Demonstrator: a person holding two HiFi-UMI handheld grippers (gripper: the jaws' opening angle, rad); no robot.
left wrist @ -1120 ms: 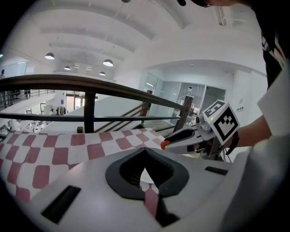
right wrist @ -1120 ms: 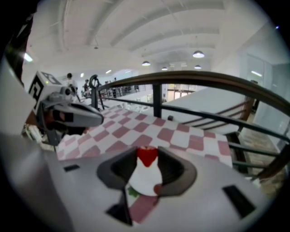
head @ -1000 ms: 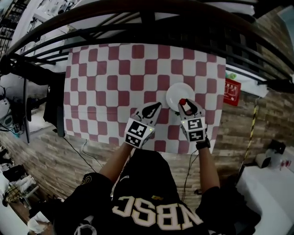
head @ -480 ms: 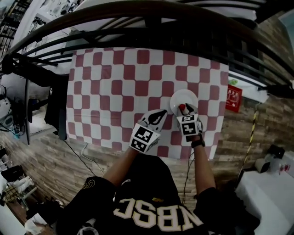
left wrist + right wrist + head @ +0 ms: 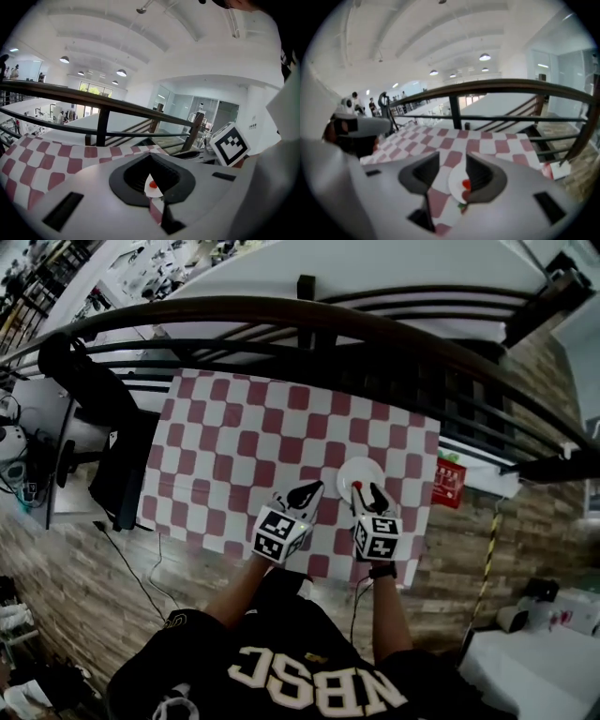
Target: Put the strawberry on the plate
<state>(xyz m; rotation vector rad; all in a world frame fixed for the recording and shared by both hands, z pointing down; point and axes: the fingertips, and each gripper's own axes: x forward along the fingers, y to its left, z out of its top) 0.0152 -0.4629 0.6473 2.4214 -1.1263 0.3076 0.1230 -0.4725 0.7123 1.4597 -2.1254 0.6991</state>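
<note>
Right gripper (image 5: 368, 491): jaws opening, nothing pinched | strawberry (image 5: 357, 488) lay between them on plate (image 5: 354, 470), nearer right jaw | left gripper (image 5: 314, 489): jaws together, empty, farther off

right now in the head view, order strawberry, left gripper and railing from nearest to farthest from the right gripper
1. strawberry: on the plate, between the right gripper's opening jaws.
2. left gripper: to its left.
3. railing: beyond the table's far edge.
</note>
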